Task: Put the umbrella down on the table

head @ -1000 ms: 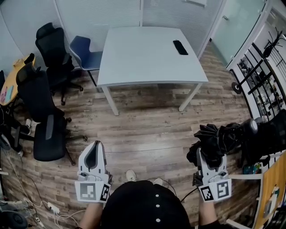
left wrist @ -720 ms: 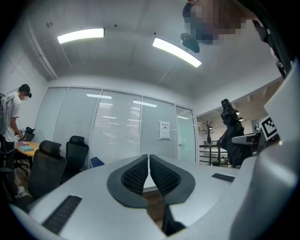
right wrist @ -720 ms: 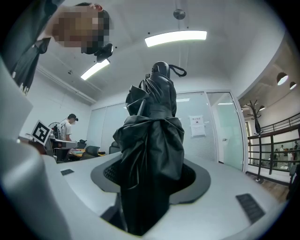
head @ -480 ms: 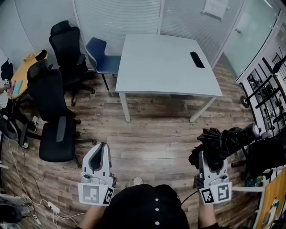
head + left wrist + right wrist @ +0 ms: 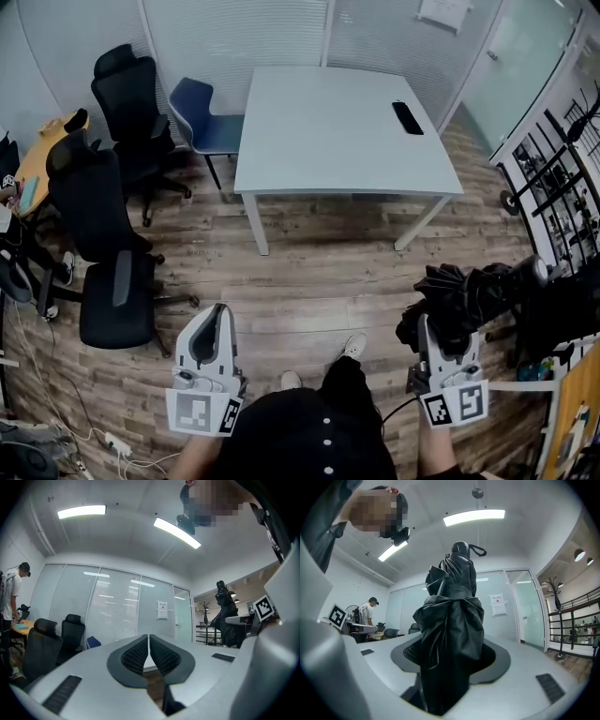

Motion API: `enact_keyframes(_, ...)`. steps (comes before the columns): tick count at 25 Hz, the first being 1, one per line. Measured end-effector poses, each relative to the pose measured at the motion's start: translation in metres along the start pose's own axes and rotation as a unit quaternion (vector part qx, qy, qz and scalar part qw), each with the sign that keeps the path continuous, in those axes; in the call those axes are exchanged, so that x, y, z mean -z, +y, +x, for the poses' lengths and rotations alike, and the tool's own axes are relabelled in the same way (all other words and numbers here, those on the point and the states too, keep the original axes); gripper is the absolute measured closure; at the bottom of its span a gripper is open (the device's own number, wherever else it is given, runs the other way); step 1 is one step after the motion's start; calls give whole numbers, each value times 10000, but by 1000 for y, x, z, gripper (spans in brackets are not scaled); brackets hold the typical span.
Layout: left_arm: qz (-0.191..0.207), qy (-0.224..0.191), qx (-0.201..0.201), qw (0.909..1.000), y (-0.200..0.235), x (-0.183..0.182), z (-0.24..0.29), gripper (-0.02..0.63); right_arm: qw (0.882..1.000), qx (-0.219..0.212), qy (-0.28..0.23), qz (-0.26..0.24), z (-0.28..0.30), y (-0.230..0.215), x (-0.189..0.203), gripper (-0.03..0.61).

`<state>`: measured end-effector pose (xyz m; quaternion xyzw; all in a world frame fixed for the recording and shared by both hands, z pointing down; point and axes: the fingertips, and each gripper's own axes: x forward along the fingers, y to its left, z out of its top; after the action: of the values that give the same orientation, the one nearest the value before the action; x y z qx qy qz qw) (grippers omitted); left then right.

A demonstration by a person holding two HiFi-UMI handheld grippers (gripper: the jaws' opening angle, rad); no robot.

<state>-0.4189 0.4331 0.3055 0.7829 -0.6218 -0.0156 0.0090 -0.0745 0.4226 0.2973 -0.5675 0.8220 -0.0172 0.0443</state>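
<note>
Your right claw (image 5: pixel 447 328) pinches the folded umbrella (image 5: pixel 473 292), well apart from the table (image 5: pixel 328 122). Your left claw (image 5: pixel 216 319) is pressed together, empty. The umbrella looks light, with soft, slippery cloth. Hold its thick middle firmly so it won't slide out.

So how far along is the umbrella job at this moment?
Done: the folded black umbrella is picked up, clamped in the right gripper. In hand: the person stands back from the white table, with wood floor between; the left gripper is shut and empty. Left: carry the umbrella to the table, lay it on the top and open the jaws.
</note>
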Motion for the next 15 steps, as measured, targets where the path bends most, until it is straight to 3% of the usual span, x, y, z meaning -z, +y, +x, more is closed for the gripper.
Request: enact_keyframes(15, 27, 15, 668, 9978, -96, 8, 113, 588, 9987, 499, 1, 79, -2, -119, 4, 310)
